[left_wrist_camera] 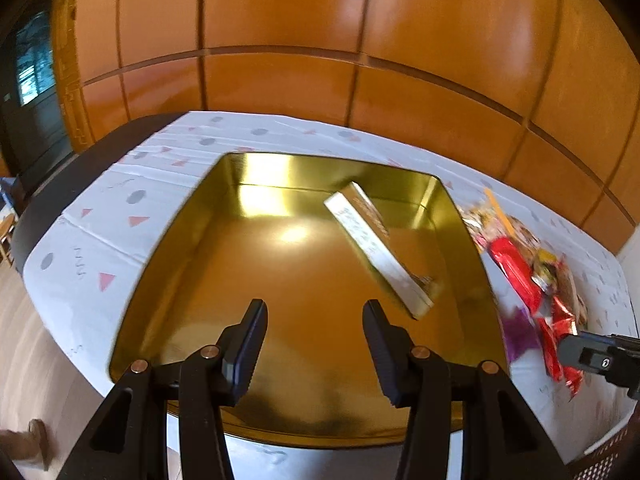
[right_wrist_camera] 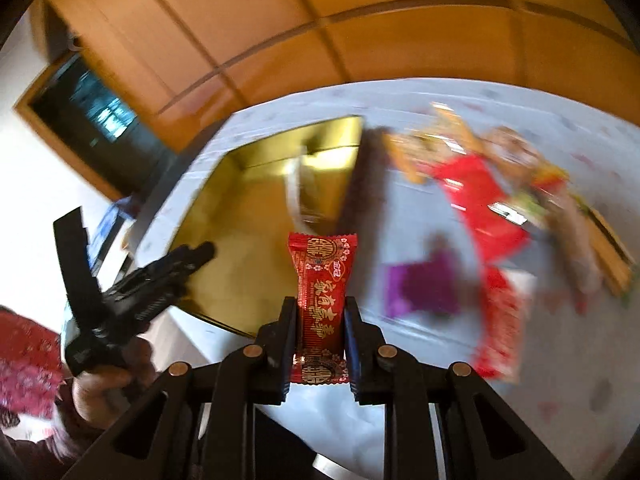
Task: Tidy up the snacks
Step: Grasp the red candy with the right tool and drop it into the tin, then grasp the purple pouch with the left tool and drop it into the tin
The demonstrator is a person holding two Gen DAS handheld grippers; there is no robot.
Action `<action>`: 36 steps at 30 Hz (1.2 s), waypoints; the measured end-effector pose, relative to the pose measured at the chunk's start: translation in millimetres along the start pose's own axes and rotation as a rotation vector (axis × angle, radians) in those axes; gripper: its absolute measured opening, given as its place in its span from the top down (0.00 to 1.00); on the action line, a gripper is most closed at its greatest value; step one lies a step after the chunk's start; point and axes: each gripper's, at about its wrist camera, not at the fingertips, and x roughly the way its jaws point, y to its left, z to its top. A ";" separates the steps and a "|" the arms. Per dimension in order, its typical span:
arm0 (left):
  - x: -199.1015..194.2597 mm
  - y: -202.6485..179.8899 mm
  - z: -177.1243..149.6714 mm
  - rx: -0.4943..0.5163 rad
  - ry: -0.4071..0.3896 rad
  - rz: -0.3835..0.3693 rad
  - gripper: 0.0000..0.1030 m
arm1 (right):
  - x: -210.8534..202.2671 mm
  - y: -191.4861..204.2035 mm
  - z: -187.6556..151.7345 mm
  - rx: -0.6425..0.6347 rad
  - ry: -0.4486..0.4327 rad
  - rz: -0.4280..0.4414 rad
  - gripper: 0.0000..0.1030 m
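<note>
A gold tin tray lies on the white patterned tablecloth; it also shows in the right wrist view. A white and gold snack box lies tilted inside it at the right. My left gripper is open and empty above the tray's near part. My right gripper is shut on a red candy packet with gold characters, held above the table near the tray's right front corner. A pile of loose snacks in red, purple and orange wrappers lies right of the tray, blurred in the right wrist view.
A wood-panelled wall stands behind the table. The table's left edge drops to the floor. My left gripper and the hand holding it show at the left of the right wrist view. A purple packet lies near the front.
</note>
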 end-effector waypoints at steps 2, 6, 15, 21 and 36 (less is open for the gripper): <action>0.2 5.9 1.5 -0.015 0.000 0.010 0.51 | 12.0 14.1 8.6 -0.018 0.005 0.026 0.77; 2.5 11.2 0.4 -0.029 0.009 0.017 0.51 | 33.7 31.8 19.4 -0.027 0.015 0.045 0.70; -2.6 -8.7 -2.4 0.042 -0.007 -0.020 0.51 | 24.4 10.2 7.8 -0.019 -0.035 -0.066 0.70; -10.8 -35.0 -6.5 0.143 -0.023 -0.079 0.51 | -1.7 -38.0 -9.9 0.036 -0.051 -0.176 0.70; -20.6 -77.2 -16.6 0.276 -0.016 -0.168 0.51 | -45.2 -136.9 -58.7 0.244 -0.042 -0.324 0.53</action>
